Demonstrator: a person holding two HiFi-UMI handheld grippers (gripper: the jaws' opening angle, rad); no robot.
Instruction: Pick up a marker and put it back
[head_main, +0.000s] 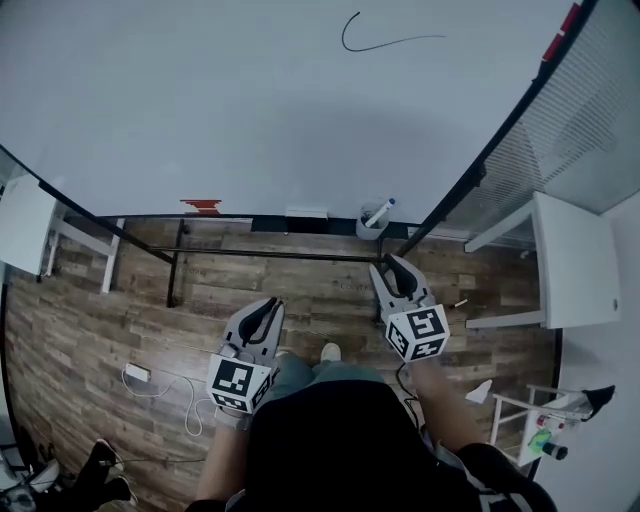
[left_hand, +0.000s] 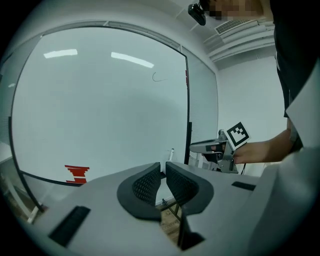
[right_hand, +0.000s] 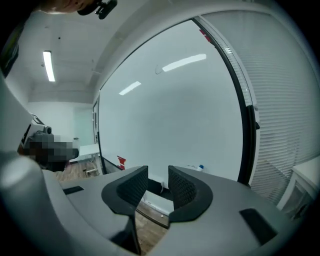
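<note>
At the far left a white tabletop (head_main: 22, 225) stands beside the big whiteboard (head_main: 250, 110), and on the wooden floor (head_main: 90, 320) below lies a white charger (head_main: 137, 373) with its cable. A red patch (head_main: 201, 207) sits low on the board's edge. The left tool (head_main: 270, 306) is held over the floor, pointing toward the board. In the left gripper view its jaws (left_hand: 163, 167) stand narrow, only a thin slit between the ribbed pads, with nothing in it. A small white block (head_main: 306, 212) rests at the board's lower edge, and a thin black line (head_main: 385, 40) is drawn high up on the board. The marker (head_main: 380, 212), white with a blue cap, leans tilted in a grey cup (head_main: 368, 228) at the foot of the board, just ahead of the right tool (head_main: 392, 263) and apart from it. In the right gripper view that tool's jaws (right_hand: 158, 172) stand wide and empty, the blue cap (right_hand: 200, 167) showing beyond the right pad. Another white tabletop (head_main: 570, 260) stands at the far right beside the window blinds (head_main: 585, 110).
</note>
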